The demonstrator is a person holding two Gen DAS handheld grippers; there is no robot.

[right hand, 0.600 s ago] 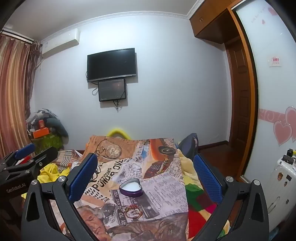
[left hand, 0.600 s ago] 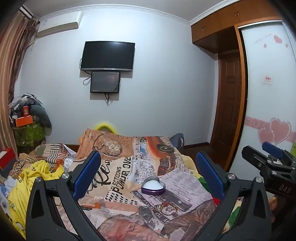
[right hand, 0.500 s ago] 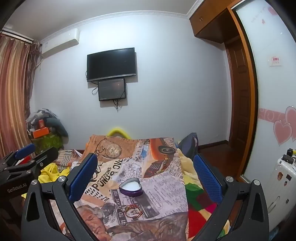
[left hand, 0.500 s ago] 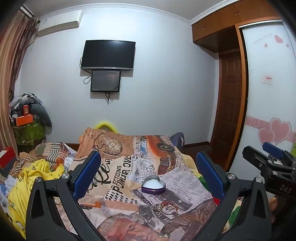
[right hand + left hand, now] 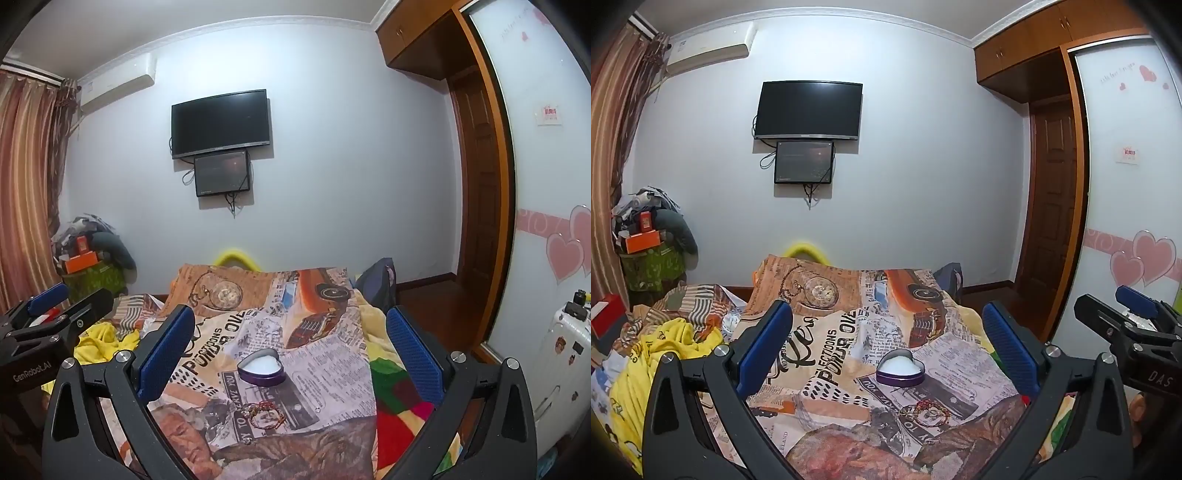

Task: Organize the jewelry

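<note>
- Beyond both claws, on the far wall, hangs a dark television point(image 5: 809, 110) with a smaller screen point(image 5: 804, 162) just under it.
- Below the claws lies the bed, covered by a blanket point(image 5: 834, 332) printed like old newspaper, with a pocket watch and an orange car on it.
- At the left of the left claw, a yellow cloth point(image 5: 665, 350) is crumpled on the bed.
- Left claw point(image 5: 886, 343) is spread wide and holds nothing; its blue pads point(image 5: 764, 347) stand apart on both sides of the box.
- Right claw point(image 5: 284, 347) is also spread wide and empty; from the left view it shows at the right edge point(image 5: 1126, 328).
- Ahead of each claw, between its fingers, sits a purple heart-shaped box point(image 5: 900, 368), open, with a white inside.
- Nearer to the claws than the box, just beside it but apart, lies a small heap of bracelets point(image 5: 925, 406) in red and gold, on the blanket.
</note>
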